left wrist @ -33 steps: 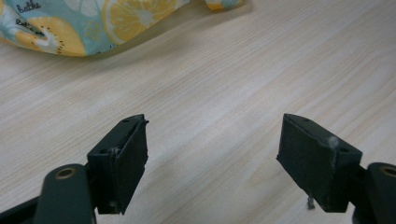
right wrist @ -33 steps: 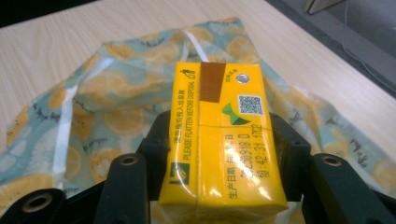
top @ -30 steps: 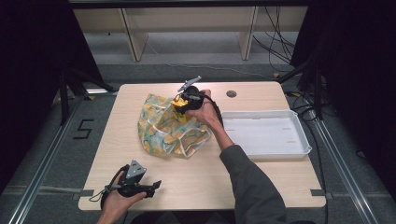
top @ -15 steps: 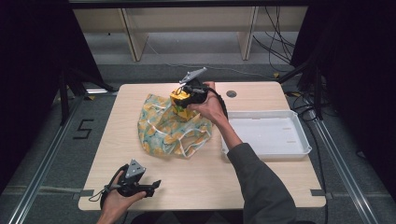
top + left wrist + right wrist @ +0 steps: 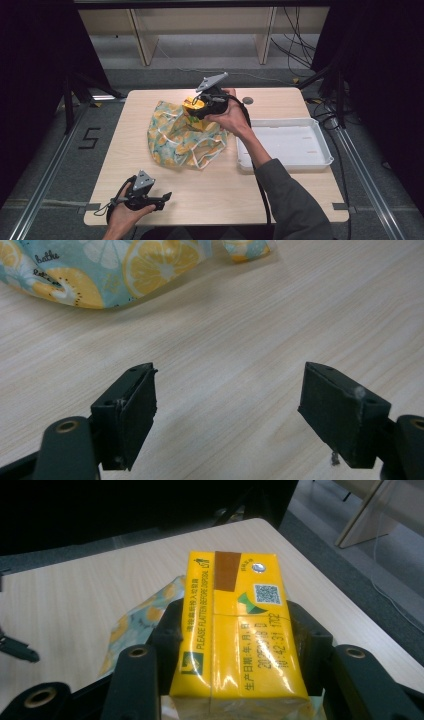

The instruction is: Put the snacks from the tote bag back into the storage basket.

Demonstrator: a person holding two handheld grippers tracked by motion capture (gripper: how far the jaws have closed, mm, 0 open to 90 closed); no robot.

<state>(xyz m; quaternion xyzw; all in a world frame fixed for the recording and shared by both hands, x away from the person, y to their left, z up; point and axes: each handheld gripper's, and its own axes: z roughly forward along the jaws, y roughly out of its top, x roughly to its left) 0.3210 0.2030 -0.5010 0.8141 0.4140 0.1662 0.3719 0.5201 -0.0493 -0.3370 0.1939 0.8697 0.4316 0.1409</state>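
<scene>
Above the patterned bag [image 5: 185,137], the right gripper [image 5: 202,107] clamps a yellow carton [image 5: 237,630] between its fingers, lifted clear for moving, while the left gripper [image 5: 159,198] rests wide open on the bench [image 5: 280,195].

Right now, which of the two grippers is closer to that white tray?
The right. The right gripper hangs above the table just left of the white tray, clamping a yellow carton; the left gripper rests far off at the table's near edge.

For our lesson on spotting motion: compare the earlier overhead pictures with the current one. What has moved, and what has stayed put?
The right claw, shut on the yellow carton, has lifted it a little higher and farther from the person, above the fruit-print cloth bag. No new grab or release. The left claw stays open, low at the near edge of the table; the bag and the white tray have not shifted.
</scene>
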